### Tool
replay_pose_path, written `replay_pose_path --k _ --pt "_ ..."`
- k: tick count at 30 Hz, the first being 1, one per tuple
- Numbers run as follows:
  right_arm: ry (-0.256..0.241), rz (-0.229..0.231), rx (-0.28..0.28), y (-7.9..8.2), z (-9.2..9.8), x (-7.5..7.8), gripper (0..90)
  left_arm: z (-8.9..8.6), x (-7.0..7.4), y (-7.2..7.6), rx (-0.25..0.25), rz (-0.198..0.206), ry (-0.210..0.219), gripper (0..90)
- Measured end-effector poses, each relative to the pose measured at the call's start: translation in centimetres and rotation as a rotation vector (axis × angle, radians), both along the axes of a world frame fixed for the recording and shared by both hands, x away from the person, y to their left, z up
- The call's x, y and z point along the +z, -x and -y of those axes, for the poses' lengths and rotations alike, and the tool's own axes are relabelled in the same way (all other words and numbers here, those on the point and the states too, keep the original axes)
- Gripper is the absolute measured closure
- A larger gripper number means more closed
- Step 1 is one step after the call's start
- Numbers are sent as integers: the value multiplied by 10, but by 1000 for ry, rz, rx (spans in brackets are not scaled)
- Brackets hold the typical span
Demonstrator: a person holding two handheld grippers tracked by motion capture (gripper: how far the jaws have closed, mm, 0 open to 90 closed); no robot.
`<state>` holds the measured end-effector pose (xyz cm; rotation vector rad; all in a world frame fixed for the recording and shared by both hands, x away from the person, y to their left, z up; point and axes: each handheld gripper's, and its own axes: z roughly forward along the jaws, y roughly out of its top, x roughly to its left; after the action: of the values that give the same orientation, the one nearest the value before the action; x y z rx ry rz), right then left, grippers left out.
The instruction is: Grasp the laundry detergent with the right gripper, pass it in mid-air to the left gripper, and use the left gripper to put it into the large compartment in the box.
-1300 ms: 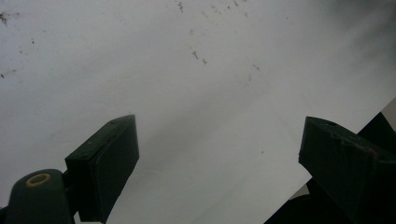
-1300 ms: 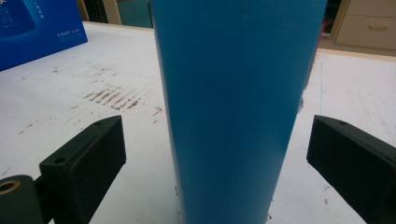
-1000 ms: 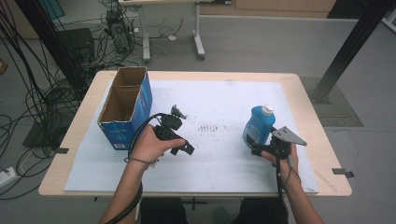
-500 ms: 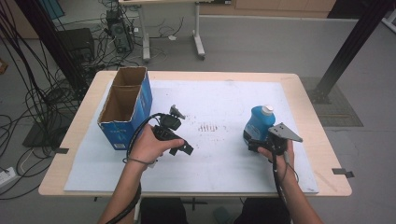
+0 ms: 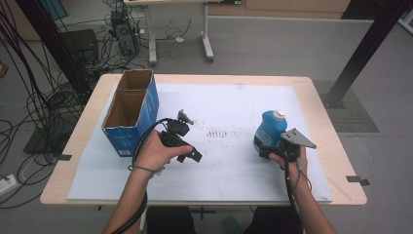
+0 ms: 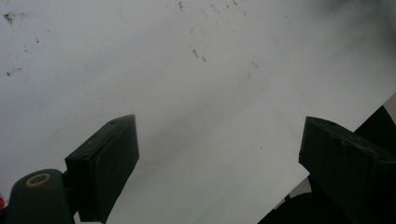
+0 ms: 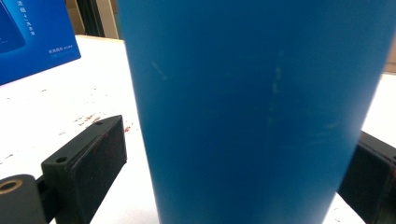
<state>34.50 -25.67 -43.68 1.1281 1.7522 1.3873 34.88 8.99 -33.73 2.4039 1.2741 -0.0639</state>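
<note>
A blue bottle (image 5: 269,127) with a white cap stands upright on the right half of the white mat (image 5: 229,107). My right gripper (image 5: 265,147) is open at the bottle's base. In the right gripper view the bottle (image 7: 252,112) stands between the jaws, and a narrow gap shows beside the left finger (image 7: 88,158). My left gripper (image 5: 191,137) hangs open over the mat's middle left, nothing between its fingers (image 6: 105,163); the mat (image 6: 210,93) lies bare beneath.
An open blue cardboard box (image 5: 129,114) stands at the mat's left edge, close to my left hand. Its printed blue side (image 7: 32,32) shows behind the bottle in the right gripper view. Dark specks (image 5: 217,132) mark the mat's middle. The wooden table's right edge (image 5: 341,161) lies beyond my right hand.
My right gripper has edged forward and left, so its jaws now stand around the bottle's base. The left gripper and the box have stayed in place.
</note>
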Motion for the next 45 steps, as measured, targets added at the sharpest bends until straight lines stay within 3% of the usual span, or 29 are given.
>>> replay_pose_path --k 45 --pt "-13 -1 -2 0 1 0 49 4 -2 2 -3 -1 -9 123"
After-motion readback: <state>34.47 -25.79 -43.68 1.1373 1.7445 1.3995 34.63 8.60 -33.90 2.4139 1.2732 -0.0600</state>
